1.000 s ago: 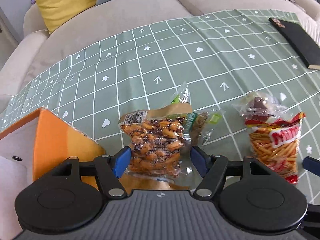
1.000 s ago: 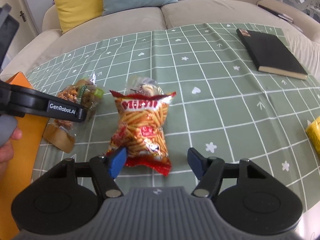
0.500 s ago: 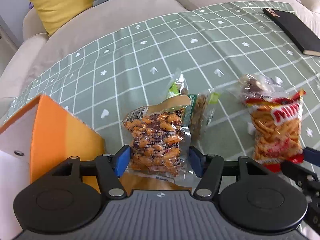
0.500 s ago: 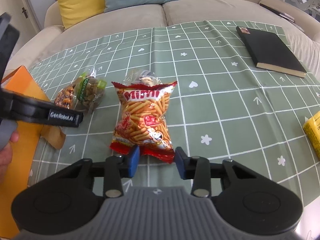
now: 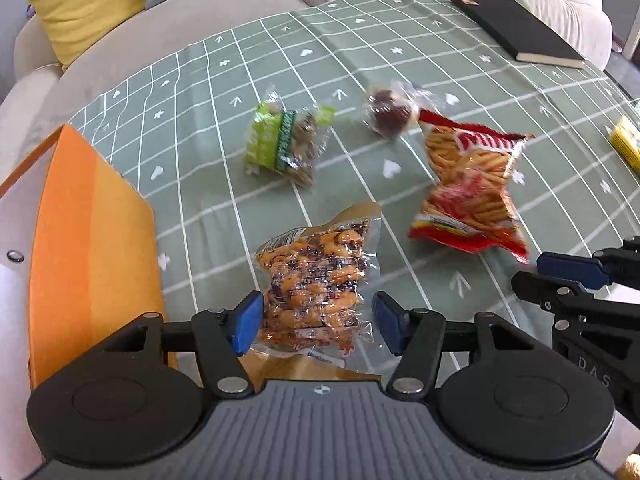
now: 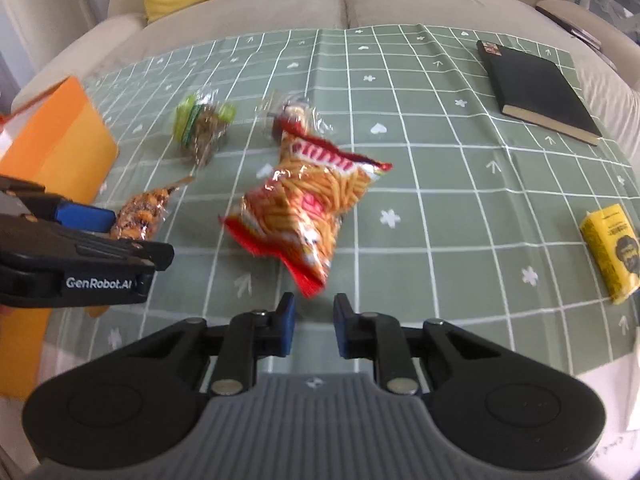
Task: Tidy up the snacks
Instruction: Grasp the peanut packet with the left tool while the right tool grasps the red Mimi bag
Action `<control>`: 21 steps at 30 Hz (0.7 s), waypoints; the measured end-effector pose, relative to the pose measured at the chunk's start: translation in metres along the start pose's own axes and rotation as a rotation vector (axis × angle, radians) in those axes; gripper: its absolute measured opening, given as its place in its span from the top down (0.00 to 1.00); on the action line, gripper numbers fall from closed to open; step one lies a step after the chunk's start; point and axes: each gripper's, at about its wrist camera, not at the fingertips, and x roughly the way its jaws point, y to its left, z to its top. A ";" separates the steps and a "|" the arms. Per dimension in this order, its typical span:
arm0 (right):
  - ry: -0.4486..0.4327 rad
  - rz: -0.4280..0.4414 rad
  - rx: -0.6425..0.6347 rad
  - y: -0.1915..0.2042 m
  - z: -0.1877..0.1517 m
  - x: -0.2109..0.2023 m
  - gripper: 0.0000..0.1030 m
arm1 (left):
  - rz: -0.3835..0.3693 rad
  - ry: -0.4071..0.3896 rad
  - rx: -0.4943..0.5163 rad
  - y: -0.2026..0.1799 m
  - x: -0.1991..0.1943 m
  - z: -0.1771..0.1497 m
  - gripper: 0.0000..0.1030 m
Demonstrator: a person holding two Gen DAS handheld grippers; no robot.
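Observation:
A clear bag of orange and dark snack mix (image 5: 316, 276) sits between the blue pads of my left gripper (image 5: 318, 316). The jaws are closing and grip the bag's sides, holding it clear of the other snacks. An orange box (image 5: 92, 220) stands just to its left. My right gripper (image 6: 314, 312) is shut on the bottom corner of the red bag of orange sticks (image 6: 312, 208), which is twisted and blurred. A green-labelled nut bag (image 5: 280, 144) and a clear-wrapped dark round snack (image 5: 390, 114) lie farther back on the green checked cloth (image 5: 200, 92).
A black book (image 6: 536, 88) lies at the back right of the cloth and a yellow packet (image 6: 610, 252) near its right edge. A beige sofa with a yellow cushion (image 5: 84, 4) runs behind. The two grippers are close side by side.
The right gripper shut on the red bag's bottom edge and dragged it askew. The left gripper narrowed on the snack mix bag and drew it away from the green bag.

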 end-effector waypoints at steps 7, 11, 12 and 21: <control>0.003 -0.012 -0.005 -0.004 -0.011 -0.008 0.73 | -0.014 0.000 0.004 -0.005 -0.008 -0.013 0.33; -0.032 -0.007 0.021 -0.006 -0.009 -0.013 0.58 | -0.014 -0.013 0.020 -0.004 -0.011 -0.015 0.29; -0.045 -0.006 0.029 -0.007 -0.008 -0.015 0.52 | -0.016 -0.011 0.022 -0.004 -0.010 -0.015 0.29; -0.105 -0.003 0.125 -0.020 -0.003 -0.018 0.28 | -0.029 0.027 0.049 -0.002 0.000 -0.014 0.19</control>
